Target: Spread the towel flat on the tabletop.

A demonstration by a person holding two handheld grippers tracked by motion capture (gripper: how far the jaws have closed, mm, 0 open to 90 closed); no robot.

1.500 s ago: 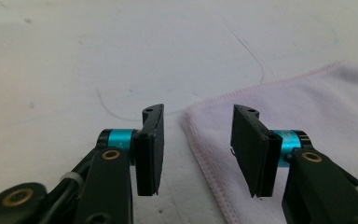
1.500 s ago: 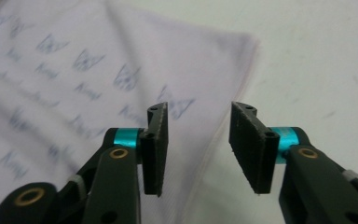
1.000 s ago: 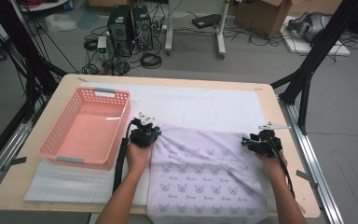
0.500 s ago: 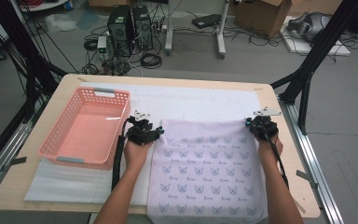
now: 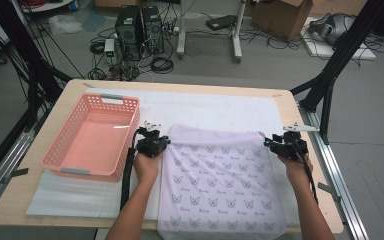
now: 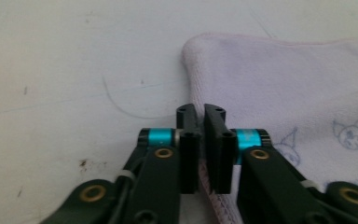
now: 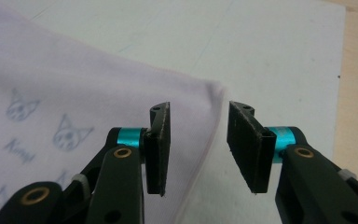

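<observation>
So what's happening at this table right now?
A person is spreading a pale printed cloth flat on the white mat, one tool at each far corner. The left tool has its jaws nearly together over the cloth's edge, having just been closing. The right tool stands open astride the other corner, its jaws having just been opening, pads clear of the fabric. A pink basket sits empty to the left.

The basket [image 5: 92,137] stands on the left part of the bench [image 5: 300,107], close beside the left gripper [image 5: 151,141], and walls off that side. Between the grippers lies only the flat cloth [image 5: 220,180], no bar to a pass above it. Beyond the cloth's far edge the white mat [image 5: 205,107] lies bare. Right of the right gripper [image 5: 286,145] the bench edge is near.
</observation>
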